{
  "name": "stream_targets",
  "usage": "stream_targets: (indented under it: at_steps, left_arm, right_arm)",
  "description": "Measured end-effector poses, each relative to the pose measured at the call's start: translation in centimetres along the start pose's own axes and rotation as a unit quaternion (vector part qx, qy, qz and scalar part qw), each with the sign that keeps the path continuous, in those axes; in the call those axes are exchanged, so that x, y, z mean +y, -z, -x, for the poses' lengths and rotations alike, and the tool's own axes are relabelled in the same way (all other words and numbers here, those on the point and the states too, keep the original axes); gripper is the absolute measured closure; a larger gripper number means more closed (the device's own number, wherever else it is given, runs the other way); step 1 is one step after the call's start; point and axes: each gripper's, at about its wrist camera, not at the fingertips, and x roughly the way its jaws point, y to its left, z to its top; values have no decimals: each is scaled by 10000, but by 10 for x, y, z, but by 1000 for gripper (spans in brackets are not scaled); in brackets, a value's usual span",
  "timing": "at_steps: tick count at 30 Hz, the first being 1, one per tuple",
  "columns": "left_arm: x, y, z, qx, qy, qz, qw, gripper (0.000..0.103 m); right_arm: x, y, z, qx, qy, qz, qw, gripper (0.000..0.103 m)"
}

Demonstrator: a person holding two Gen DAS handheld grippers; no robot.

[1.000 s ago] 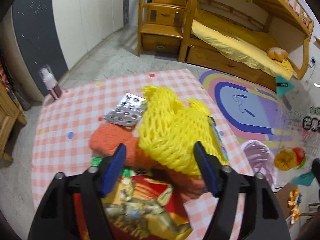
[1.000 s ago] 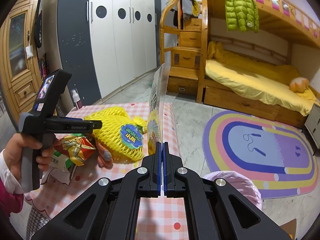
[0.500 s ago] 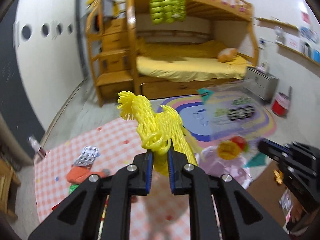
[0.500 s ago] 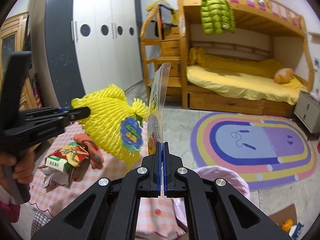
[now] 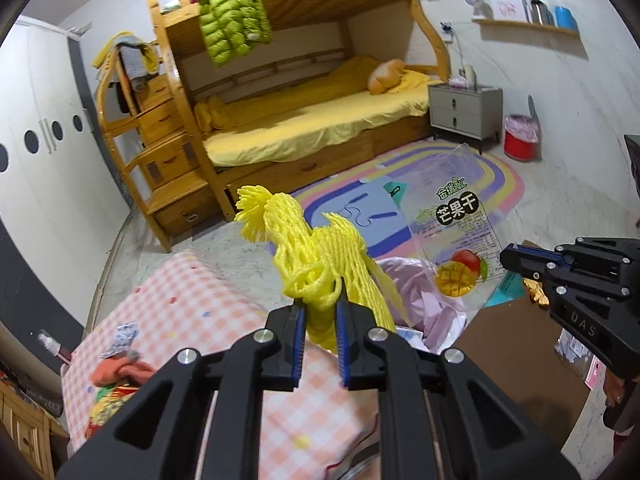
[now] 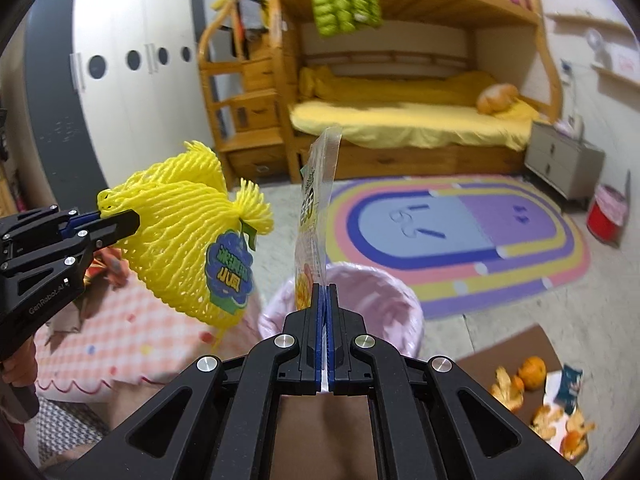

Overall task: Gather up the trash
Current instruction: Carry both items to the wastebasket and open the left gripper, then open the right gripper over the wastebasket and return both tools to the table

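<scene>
Flanking a checked tablecloth (image 5: 188, 312), left claw (image 5: 320, 312) clamping yellow net (image 5: 316, 256), right claw (image 6: 325, 300) perhaps a wrapper (image 6: 316, 216).

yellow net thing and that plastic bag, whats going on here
A person is collecting trash with two handheld grippers. The left gripper is shut on a yellow foam fruit net, lifted off the checkered table. The right gripper pinches an empty dried-mango bag. Both hang near the pink-lined bin.
</scene>
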Motion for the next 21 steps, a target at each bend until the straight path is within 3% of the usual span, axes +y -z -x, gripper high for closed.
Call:
stream_targets:
  at_steps: [9,14,21]
  left_arm:
    - [-35,-2,-71,403,-142,-326,9986,88]
    - [-37,-2,-92,662,115,-141,9976,51]
    - [-4,5,-84,756,-35,350,9965,43]
  right_arm:
    - [-31,8,-24,171,173,-285,9993,102]
    - [-39,11,-46,349,154,-381,9985,102]
    - [-37,9,-88,652,125,-377,9971,101]
